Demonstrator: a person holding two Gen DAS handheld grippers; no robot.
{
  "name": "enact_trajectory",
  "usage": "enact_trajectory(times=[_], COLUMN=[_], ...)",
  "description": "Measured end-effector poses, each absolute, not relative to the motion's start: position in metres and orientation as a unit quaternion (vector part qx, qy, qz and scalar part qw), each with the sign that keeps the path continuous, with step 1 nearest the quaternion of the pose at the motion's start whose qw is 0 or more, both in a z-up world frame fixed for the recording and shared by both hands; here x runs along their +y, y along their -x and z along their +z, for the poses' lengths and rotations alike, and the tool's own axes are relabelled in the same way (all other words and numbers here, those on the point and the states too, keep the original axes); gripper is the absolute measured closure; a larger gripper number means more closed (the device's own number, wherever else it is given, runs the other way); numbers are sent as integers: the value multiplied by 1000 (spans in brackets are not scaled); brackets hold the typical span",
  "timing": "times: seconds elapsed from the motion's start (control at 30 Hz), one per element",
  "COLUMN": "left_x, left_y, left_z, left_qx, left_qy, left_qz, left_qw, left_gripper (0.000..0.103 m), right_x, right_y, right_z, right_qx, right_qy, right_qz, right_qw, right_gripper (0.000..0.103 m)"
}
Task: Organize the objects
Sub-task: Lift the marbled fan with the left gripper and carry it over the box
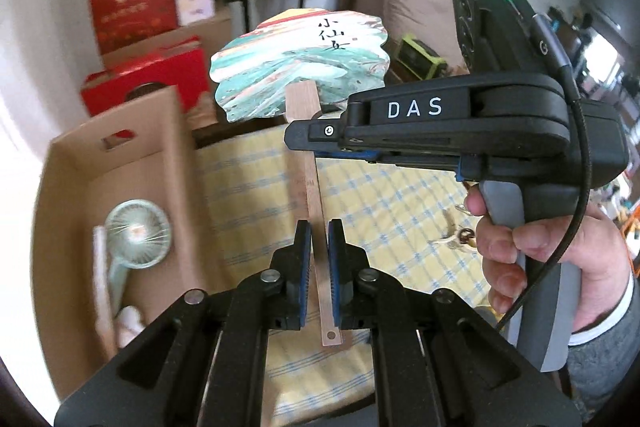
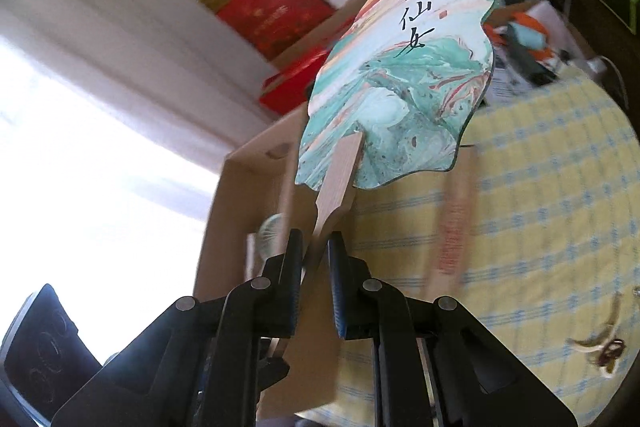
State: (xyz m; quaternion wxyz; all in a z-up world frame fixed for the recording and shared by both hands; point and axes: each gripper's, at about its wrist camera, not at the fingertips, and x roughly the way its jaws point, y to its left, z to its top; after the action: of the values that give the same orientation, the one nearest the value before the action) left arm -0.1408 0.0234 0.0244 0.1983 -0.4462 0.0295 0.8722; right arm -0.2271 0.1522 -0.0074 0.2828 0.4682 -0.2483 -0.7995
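Right hand-held gripper (image 2: pixel 314 247) grips painted fan (image 2: pixel 400 75) (wooden handle).
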Motion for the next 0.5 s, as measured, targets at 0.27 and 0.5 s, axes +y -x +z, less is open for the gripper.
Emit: enact_trajectory(times=[0.27, 0.5], left_x=[-53, -109], left_y=[133, 127], left_z=[36, 18], left_qx=[4, -19], left_qy=[447, 459], left_qz=[883, 882], left_qw=[144, 106], left_gripper=[95, 95], right_x=[65, -3], right_y=[231, 232], right_z=[-5, -24], right_qx=[-223, -196], right_qy=[-483, -509], right_qz=[-780, -758], right_qw=[331, 357], right_gripper=[91, 91])
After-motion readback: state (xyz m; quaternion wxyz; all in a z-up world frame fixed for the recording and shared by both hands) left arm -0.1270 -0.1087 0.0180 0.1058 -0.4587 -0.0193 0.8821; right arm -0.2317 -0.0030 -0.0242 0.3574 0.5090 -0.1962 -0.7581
